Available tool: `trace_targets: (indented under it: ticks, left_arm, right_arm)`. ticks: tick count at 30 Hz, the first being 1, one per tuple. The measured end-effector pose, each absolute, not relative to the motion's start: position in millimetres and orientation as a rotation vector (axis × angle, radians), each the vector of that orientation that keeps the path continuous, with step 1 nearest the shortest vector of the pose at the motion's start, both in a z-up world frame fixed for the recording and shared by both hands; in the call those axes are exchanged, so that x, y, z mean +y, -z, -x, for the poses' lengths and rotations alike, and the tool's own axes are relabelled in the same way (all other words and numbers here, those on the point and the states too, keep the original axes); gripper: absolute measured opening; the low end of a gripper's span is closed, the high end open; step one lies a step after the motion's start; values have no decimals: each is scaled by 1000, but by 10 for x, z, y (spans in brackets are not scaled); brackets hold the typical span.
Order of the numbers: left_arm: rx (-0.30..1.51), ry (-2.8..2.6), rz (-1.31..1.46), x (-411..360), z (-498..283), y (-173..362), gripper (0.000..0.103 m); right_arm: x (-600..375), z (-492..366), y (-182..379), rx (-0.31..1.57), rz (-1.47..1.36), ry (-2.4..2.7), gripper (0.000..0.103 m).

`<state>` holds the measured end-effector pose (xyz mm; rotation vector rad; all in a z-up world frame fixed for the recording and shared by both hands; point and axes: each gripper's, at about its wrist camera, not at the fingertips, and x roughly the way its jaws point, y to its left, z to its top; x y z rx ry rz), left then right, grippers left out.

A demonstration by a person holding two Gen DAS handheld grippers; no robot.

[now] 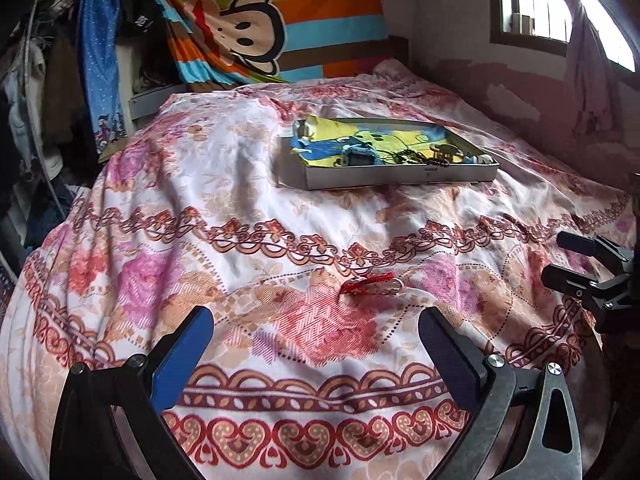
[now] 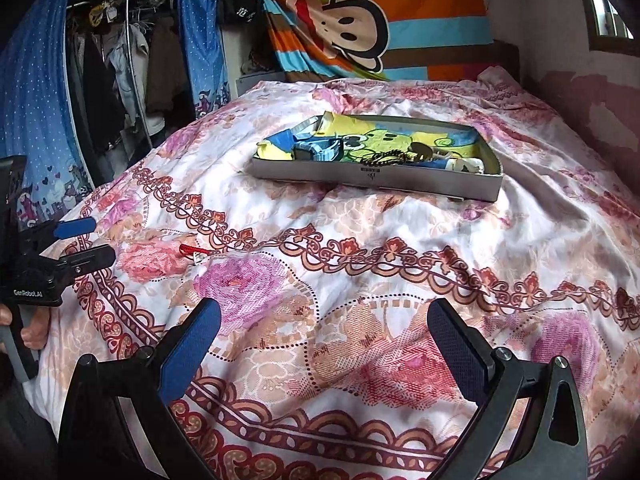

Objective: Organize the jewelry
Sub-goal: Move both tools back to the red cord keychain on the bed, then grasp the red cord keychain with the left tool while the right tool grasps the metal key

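A: Left gripper [image 1: 316, 330], own camera: blue-padded fingers [image 1: 182, 354] spread wide, nothing between them, hanging over the near part of the bedspread [image 1: 224, 168].

B: Confirmed from the right wrist view, where it shows at the left edge [image 2: 86, 240], jaws parted, empty. A hand [image 2: 24, 330] wraps its grey handle.

A: Right gripper?

B: Right gripper [image 2: 324, 330] also released: fingers well apart, gripping nothing, over the near floral print. In the left view it sits at the right edge [image 1: 560, 258], jaws apart there too.

A: Loose item: red cord piece [image 1: 370, 284] with a pale, shiny part attached, lying flat on the bedspread just beyond the left gripper's fingertips, roughly centred between them. Not touched.

B: Same red piece in my view [image 2: 192, 252], left of centre, near the left gripper's tips, well apart from the right gripper.

A: Shallow grey box [image 1: 400, 178] farther up the bed, right of centre. Lined with a yellow and blue cartoon cloth [image 1: 376, 140].

B: Dark beaded strand [image 2: 382, 158] and small pieces along the box's near side; too small to name them singly.

A: Far end: striped monkey-print fabric [image 1: 260, 28]. Far left, hanging clothes [image 2: 120, 64]. Window [image 1: 536, 0] far right.
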<state>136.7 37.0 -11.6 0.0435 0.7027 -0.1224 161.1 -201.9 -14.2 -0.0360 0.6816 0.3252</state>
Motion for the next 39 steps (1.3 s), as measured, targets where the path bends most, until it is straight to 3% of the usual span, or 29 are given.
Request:
trace_targets:
  ticks: [6,10,15,24,26,28,32,37,39]
  left_arm:
    - [782,229,-35,386,-1604,172,90]
    - [836,288,-6,431,-1792,227,88]
    - [879,369,13,490,-1967,285,76]
    - [932,516,35,496,-2157,399,53]
    - [931,534,38,497,-2186,402,51]
    - [925,554,39,487,-2207,399,51]
    - [933,576,25,445,-2263,431,50]
    - [973,578,-6,374,-2342,518,29]
    - [988,577,-6,366,-2374,547,25]
  right_arm:
    - [-1992,-1705,218,718,4,-374,101]
    - [-1944,-1737,252,734,-3,-397,101]
    - [-1785,-1787,276,753,20,-447,100]
    - [-1403,-1902,294,787,69,-570,71]
    - [-1312,-1928,316,799,86,-591,61]
    - [-1245,-1946,344,811,102,-606,57]
    - [-1204,-1982,381,830,105,-620,55]
    - [-1227,-2044,427,854,79,-619,55]
    - [-1216,-2059,432,855,78,-617,55]
